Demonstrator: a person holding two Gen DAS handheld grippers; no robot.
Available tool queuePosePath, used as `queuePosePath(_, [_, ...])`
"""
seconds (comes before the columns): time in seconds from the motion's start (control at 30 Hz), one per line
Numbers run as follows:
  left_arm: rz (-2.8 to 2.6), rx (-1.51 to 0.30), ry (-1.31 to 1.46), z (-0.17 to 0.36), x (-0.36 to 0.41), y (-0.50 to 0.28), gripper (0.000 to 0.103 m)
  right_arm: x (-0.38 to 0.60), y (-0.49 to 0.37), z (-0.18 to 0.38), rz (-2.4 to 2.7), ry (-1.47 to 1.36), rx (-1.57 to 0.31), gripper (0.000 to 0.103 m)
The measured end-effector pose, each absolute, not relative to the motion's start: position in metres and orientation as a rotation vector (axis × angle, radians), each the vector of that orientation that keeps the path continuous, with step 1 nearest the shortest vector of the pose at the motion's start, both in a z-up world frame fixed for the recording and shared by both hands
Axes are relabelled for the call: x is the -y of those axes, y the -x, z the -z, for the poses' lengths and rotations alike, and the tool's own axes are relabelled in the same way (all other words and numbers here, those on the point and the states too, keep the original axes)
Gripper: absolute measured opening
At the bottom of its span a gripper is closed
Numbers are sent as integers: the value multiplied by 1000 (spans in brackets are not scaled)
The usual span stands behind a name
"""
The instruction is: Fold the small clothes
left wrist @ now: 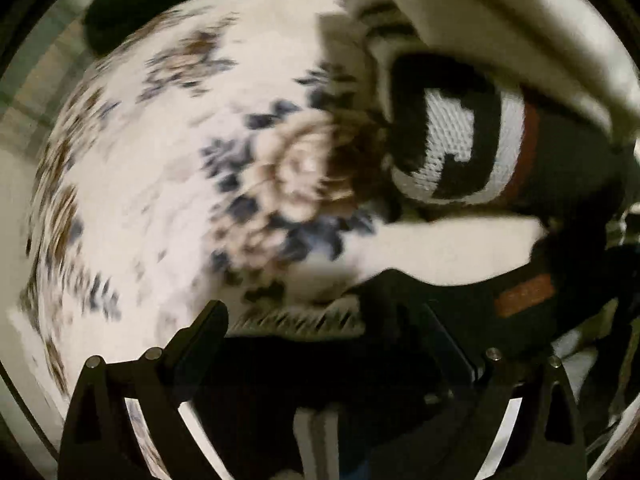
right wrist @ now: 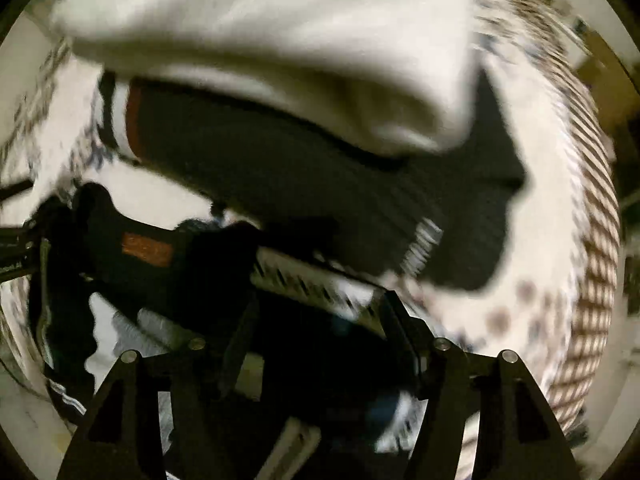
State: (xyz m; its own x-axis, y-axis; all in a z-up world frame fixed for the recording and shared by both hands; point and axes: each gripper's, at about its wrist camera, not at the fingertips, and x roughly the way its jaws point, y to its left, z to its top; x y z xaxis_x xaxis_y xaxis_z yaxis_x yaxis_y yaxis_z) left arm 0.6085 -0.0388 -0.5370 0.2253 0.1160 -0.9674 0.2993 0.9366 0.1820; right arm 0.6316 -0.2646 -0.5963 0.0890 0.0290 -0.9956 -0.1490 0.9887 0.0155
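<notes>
both views are smeared by motion blur, and the scene is read through it: a white rug (left wrist: 168, 168) patterned with brown and dark blue flowers is seen spread below the left gripper (left wrist: 328, 312), and its braided brown-and-white border (right wrist: 596, 248) is caught at the right of the right wrist view. a small dark knitted garment (left wrist: 448, 148) with white blocks and a rust-red stripe is seen lying on the rug at the right of the left view, partly covered from above by a cream folded cloth (right wrist: 260, 44). in the right view the same dark garment is spread across the middle, with a rust-coloured label (right wrist: 146, 249) on the dark fabric at the left. dark cloth with a white toothed edge is seen lying across the tips of the left gripper; whether it is pinched there cannot be told through the blur. the right gripper (right wrist: 316, 308) is pointed down at the garment, its fingers are seen set apart, and dark fabric with a white patterned band is seen lying between them, apparently unpressed
</notes>
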Motion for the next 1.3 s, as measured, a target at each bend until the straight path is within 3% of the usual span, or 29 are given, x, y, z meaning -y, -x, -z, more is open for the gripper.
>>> queuePosePath(0.07, [158,-1373,-387,550,42,-616,94,259,-644,607,-153,107,-1520,65])
queuePosePath(0.1, [169,-1388,-382,555,41,-619,76,259,-648,611,-155,105,-1536,65])
queuePosePath(0.13, [180,-1405,-367,559,40,-621,40,259,-650,614,-155,98,-1544,63])
queuePosePath(0.17, [212,-1421,-329,563,38,-622,23,259,-652,615,-159,88,-1544,59])
queuePosePath(0.2, [239,-1421,-300,563,38,-620,13,259,-653,616,-164,81,-1541,40])
queuePosePath(0.23, [240,-1404,-304,561,38,-619,9,260,-653,617,-164,80,-1540,14])
queuePosePath(0.27, [253,-1371,-311,557,39,-614,7,261,-652,616,-159,74,-1534,8])
queuePosePath(0.53, [250,-1155,-158,486,12,-566,5,279,-623,563,-138,-57,-1368,3])
queuePosePath(0.7, [235,-1072,-31,445,-11,-494,5,288,-549,514,-140,-149,-1255,3])
queuePosePath(0.8, [213,-1147,-10,467,-21,-447,4,287,-483,513,-128,-166,-1281,3])
queuePosePath(0.93, [111,-1376,77,542,-47,-403,6,283,-423,554,-105,-181,-1430,3])
queuePosePath(1.07, [58,-1405,224,543,-71,-402,6,297,-405,592,-67,-230,-1577,4])
queuePosePath(1.1, [56,-1376,238,533,-72,-408,11,304,-405,590,-66,-264,-1572,4])
queuePosePath(1.17, [96,-1339,339,511,-75,-433,33,318,-406,575,-62,-345,-1529,6])
queuePosePath(1.2, [112,-1330,405,504,-76,-445,57,326,-408,568,-53,-393,-1507,17])
queuePosePath(1.23, [123,-1315,474,496,-77,-460,69,335,-412,560,-37,-453,-1486,36])
queuePosePath(1.3, [127,-1295,581,485,-74,-493,69,349,-424,548,-15,-574,-1442,51])
